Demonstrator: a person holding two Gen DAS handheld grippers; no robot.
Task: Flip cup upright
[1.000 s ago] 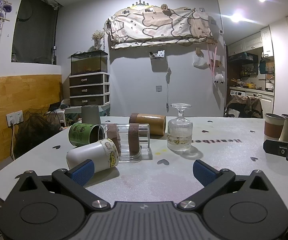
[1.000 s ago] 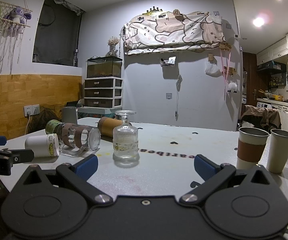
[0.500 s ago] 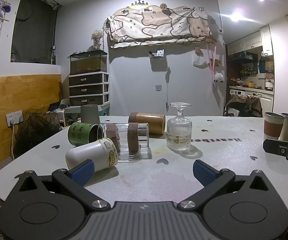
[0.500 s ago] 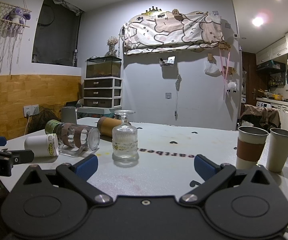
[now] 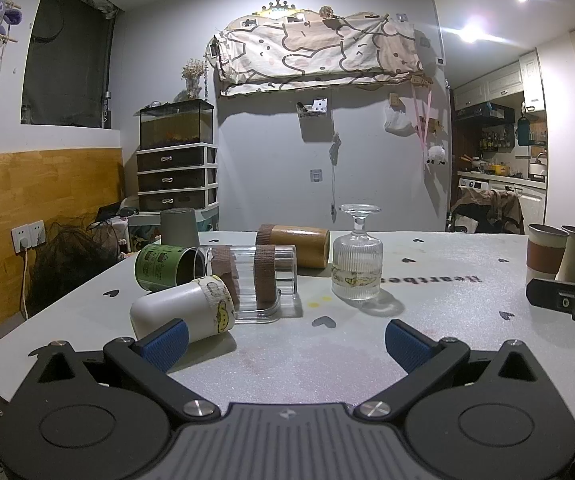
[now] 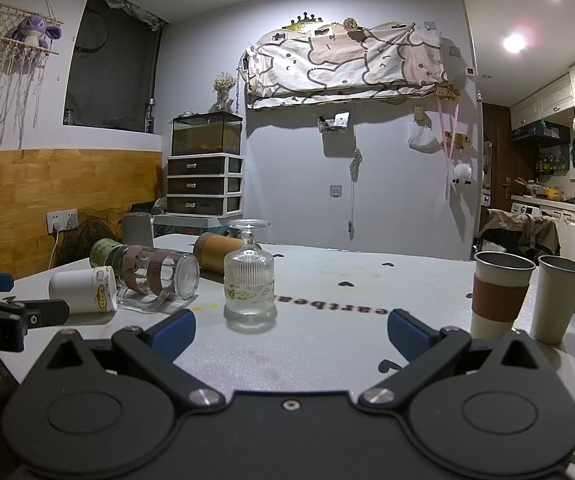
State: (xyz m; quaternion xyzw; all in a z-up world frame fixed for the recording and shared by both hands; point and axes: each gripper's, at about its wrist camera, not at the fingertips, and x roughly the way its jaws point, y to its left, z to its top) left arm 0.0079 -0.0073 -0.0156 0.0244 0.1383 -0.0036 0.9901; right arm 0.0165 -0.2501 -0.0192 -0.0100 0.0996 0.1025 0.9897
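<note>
A dim kitchen-side room; the pale surface [image 5: 427, 280] carries several toppled cups. The white cup [image 5: 181, 314] lies on its side just ahead of the left claw [image 5: 283, 340], which is wide open and empty, as is the right claw [image 6: 291, 330]. Close across the cup's body (not its rim), then rotate slowly.

You have a ribbed clear glass cup [image 5: 356, 266] standing upside down, foot on top, right of centre in your left view. The white cup [image 5: 183, 312] lies on its side at lower left, mouth facing right.
</note>
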